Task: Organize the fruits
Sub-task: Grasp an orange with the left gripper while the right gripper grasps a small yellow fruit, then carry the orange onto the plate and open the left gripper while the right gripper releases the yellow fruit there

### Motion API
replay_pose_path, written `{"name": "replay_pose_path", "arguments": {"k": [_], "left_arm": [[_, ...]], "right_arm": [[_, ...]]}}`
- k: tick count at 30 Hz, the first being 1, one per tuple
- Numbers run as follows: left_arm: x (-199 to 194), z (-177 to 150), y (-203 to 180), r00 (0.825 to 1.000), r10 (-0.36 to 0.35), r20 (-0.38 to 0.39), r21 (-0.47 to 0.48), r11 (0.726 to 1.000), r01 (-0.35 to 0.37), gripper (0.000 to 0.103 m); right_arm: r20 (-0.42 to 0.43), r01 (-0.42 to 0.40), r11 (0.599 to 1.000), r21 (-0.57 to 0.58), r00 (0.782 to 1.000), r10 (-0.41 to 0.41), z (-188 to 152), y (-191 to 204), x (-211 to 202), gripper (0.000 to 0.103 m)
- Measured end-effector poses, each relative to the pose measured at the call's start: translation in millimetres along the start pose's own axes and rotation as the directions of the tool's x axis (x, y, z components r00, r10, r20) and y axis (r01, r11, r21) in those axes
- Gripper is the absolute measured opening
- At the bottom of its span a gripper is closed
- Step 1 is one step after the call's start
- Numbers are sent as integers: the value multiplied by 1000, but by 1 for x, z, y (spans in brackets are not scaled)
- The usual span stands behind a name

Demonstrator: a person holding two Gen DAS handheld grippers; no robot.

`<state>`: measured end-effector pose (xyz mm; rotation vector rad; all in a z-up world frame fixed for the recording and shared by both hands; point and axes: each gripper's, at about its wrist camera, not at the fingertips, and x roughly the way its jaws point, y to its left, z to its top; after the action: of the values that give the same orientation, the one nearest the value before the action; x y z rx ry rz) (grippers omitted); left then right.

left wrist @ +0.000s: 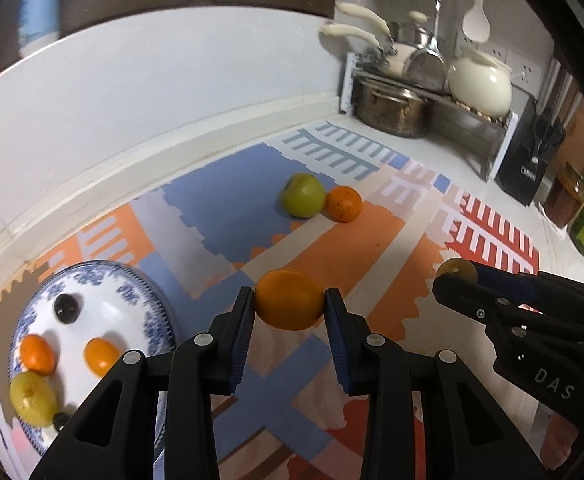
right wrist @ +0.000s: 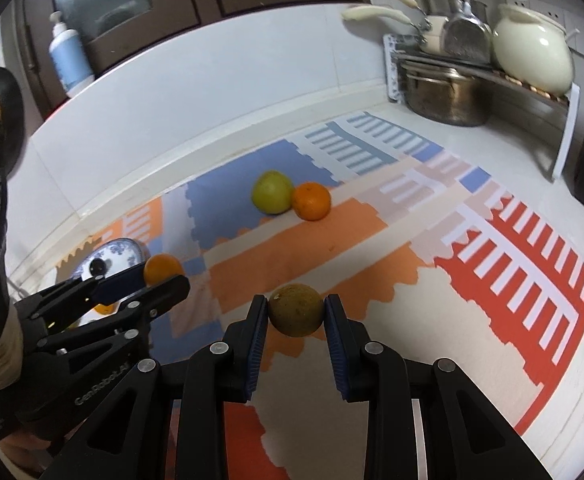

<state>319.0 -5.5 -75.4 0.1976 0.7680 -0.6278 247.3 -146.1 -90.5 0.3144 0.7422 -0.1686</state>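
Observation:
My left gripper [left wrist: 290,306] is shut on an orange fruit [left wrist: 290,304], held above the patterned mat [left wrist: 371,240]. My right gripper [right wrist: 295,314] is shut on a brownish-green round fruit [right wrist: 295,310]; it also shows in the left wrist view [left wrist: 455,270]. A blue-and-white plate [left wrist: 132,292] at the left holds two small oranges [left wrist: 38,354], a yellow-green fruit [left wrist: 32,398] and dark fruits [left wrist: 66,307]. A green apple [left wrist: 303,194] and an orange [left wrist: 343,203] touch each other on the mat farther back.
A rack with a steel pot [left wrist: 391,110], a cream pot [left wrist: 479,84] and pans stands at the back right. A black box [left wrist: 531,160] and bottles stand at the right. A soap dispenser [right wrist: 68,60] stands on the ledge at the back left.

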Motion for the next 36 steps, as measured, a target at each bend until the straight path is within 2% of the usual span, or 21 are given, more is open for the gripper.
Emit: {"name": "replay_pose_path", "arguments": {"k": [10,18,28,36], "left_arm": [[-43,-11,18,995,83,59,-86,993,-77,35],[-67,-27,34,984,163,70,-154,977,-151,35],[-89,-42,58,961,268,64,-231,941,-247,35],[-89,-49,74,944,328,44,-259,916,-306,35]], "right_arm": [[23,-87,991,-99,996,89,10,27,-11,30],[19,-173,967,-186,984,179,14,57,-14,30],[-40,-283,918,-279,958,284,14,96,-3,30],[-89,-348,876,-333,937,338,14,120,12,30]]}}
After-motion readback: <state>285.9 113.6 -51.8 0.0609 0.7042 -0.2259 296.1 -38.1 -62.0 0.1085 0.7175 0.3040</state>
